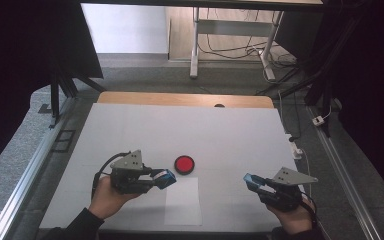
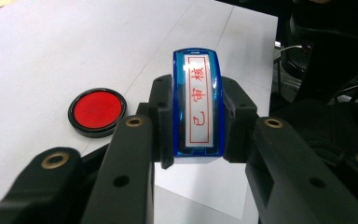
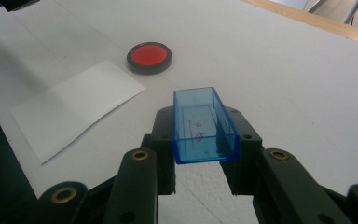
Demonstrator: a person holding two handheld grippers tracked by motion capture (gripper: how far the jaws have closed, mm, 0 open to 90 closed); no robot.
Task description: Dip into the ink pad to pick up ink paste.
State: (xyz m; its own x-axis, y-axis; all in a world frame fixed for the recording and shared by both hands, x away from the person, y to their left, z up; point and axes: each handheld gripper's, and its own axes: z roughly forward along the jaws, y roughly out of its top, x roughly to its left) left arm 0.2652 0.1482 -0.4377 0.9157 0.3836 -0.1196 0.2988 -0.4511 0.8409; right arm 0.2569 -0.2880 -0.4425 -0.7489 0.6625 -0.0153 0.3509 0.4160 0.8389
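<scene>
My left gripper [image 1: 165, 179] is shut on a blue stamp [image 2: 198, 105], held above the table; the stamp's white face shows red characters in a red frame. Just beyond it a round black ink pad [image 1: 184, 164] with a red centre lies on the table, seen left of the stamp in the left gripper view [image 2: 97, 111]. My right gripper [image 1: 255, 183] is shut on a clear blue rectangular cap [image 3: 204, 126], its hollow side facing up. That cap hangs over the table at the right, well apart from the ink pad [image 3: 149, 56].
A white sheet of paper [image 1: 183, 201] lies near the front edge, between the two hands and just in front of the ink pad. A white cover [image 1: 180, 130] spreads over the wooden table. Cables and desk legs stand on the floor beyond.
</scene>
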